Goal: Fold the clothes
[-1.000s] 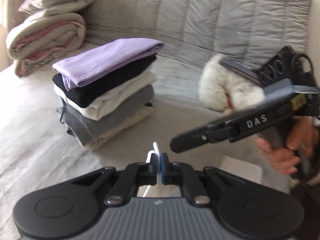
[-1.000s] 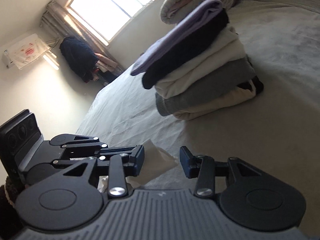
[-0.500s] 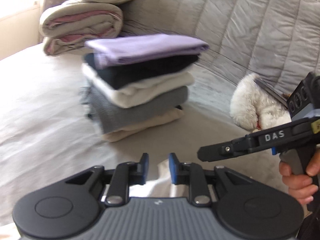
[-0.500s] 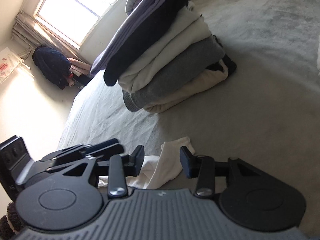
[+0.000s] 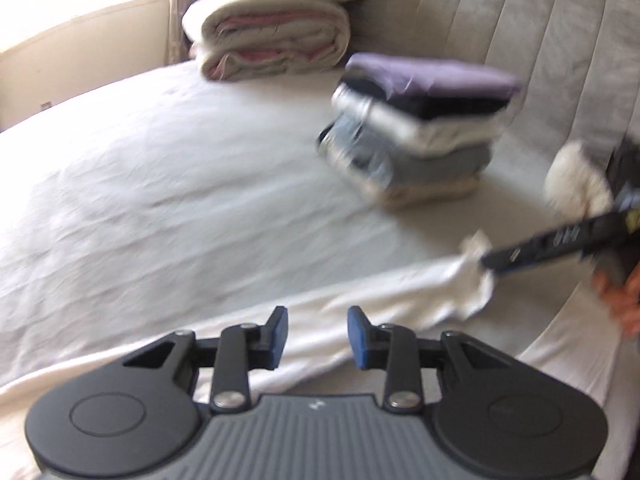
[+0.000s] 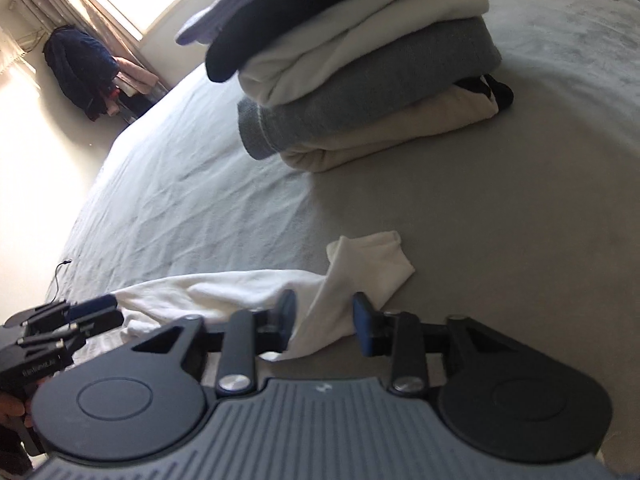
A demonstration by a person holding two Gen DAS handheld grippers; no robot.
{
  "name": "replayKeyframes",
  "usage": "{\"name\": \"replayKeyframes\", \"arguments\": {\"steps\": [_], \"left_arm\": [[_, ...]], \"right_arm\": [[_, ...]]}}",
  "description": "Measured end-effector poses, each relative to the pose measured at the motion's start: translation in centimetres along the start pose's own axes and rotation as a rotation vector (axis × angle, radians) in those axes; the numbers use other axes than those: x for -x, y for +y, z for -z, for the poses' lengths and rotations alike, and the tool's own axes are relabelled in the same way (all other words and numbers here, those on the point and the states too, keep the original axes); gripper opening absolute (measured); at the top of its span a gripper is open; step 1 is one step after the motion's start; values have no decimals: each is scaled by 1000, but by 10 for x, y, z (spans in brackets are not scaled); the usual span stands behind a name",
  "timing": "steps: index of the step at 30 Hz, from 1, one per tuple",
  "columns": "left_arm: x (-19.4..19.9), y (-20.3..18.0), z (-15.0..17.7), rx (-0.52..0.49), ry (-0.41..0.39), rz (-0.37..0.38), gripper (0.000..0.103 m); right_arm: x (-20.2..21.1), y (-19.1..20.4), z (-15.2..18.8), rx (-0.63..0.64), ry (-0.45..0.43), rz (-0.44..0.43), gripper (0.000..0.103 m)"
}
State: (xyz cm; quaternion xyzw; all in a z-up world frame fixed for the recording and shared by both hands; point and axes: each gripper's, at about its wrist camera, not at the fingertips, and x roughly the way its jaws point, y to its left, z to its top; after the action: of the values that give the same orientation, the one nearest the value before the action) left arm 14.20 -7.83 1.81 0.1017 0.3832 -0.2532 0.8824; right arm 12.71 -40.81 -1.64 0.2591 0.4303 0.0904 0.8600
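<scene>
Left gripper (image 5: 316,336): jaws parted, nothing between the blue pads, hovering just above the near part of the white garment (image 5: 360,312). Right gripper (image 6: 325,322): jaws parted too, straddling a strip of the same garment without pinching it.

White garment lies stretched across the near bed surface (image 5: 160,200). In the right wrist view its cuffed end (image 6: 372,256) points toward the far side; the bulk runs off to the left, toward the left gripper. In the left wrist view the right gripper comes in from the right, its tip at the garment's far-right end; image blurred, contact cannot be confirmed.

Stack of folded clothes (image 6: 360,72) sits farther up the bed, apart from the garment: lilac top, then black, white, grey, cream. Rolled quilt (image 5: 272,36) beyond it against the grey headboard (image 5: 520,20). White plush toy (image 5: 576,184) at far right.
</scene>
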Motion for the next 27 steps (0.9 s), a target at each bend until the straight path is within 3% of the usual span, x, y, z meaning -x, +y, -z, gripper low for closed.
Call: {"name": "replayKeyframes", "arguments": {"steps": [2,4,9,12,19,27], "left_arm": [[-6,8,8,15,28,-11,33],[-10,18,13,65,41,-3,33],[-8,60,18,328,2,1,37],[-3,78,19,427,-10,-28,37],[-6,105,30,518,35,-131,39],[-28,132,36,693,-29,-102,41]], "right_arm": [[-1,-2,1,-13,-5,14,9],[4,-3,-2,-27,-37,23,6],[18,-8,-10,-69,-121,7,5],[26,-10,-15,-93,-172,-2,5],[31,-13,-27,-139,-297,-11,5],[23,-13,-40,-177,-442,-3,3]]}}
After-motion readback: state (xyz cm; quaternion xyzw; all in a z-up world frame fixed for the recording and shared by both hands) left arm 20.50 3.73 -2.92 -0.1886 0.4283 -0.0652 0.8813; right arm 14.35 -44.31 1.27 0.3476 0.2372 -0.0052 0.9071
